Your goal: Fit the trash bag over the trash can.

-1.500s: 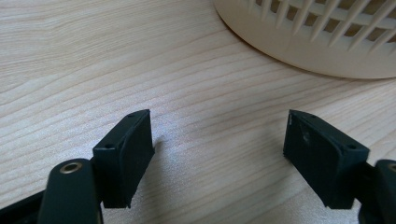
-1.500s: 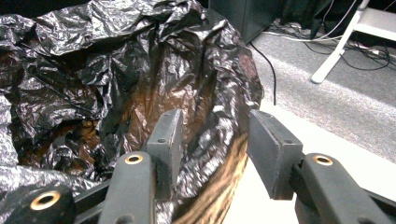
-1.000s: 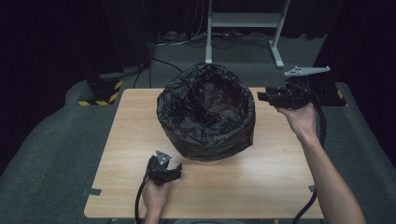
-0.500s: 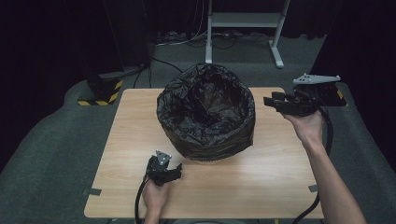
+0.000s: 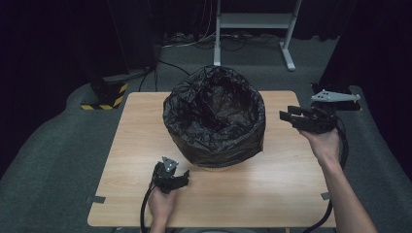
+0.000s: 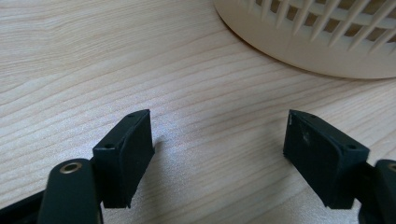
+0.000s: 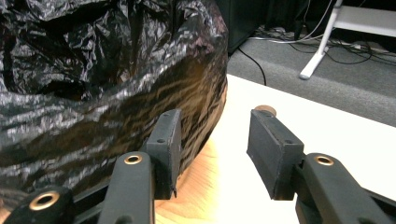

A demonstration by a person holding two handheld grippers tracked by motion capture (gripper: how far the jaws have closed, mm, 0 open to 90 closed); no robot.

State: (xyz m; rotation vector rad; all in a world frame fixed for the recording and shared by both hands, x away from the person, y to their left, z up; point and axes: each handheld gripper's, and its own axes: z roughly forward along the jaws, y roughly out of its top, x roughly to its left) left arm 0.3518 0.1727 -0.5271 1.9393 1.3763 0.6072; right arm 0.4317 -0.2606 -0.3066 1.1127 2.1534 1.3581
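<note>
A black bin bag (image 5: 214,116) lines a round beige slatted basket (image 6: 327,51) in the middle of the wooden table (image 5: 136,145). My left gripper (image 5: 179,175) rests low on the table just in front of the basket. Its jaws are open and hold nothing; in the left gripper view (image 6: 217,126) bare wood lies between them. My right gripper (image 5: 285,115) hovers to the right of the bag and points at its side. It is open and nothing sits between its fingers (image 7: 215,126). The crinkled bag (image 7: 93,93) bulges just left of its left jaw.
A white metal stand (image 5: 252,24) and loose cables lie on the grey floor behind the table. A black box with yellow hazard stripes (image 5: 104,94) sits at the back left. Bare tabletop (image 5: 291,165) stretches right of the basket and along the front edge.
My right gripper has come down and toward the near side, level with the bag's side. The left gripper has not moved.
</note>
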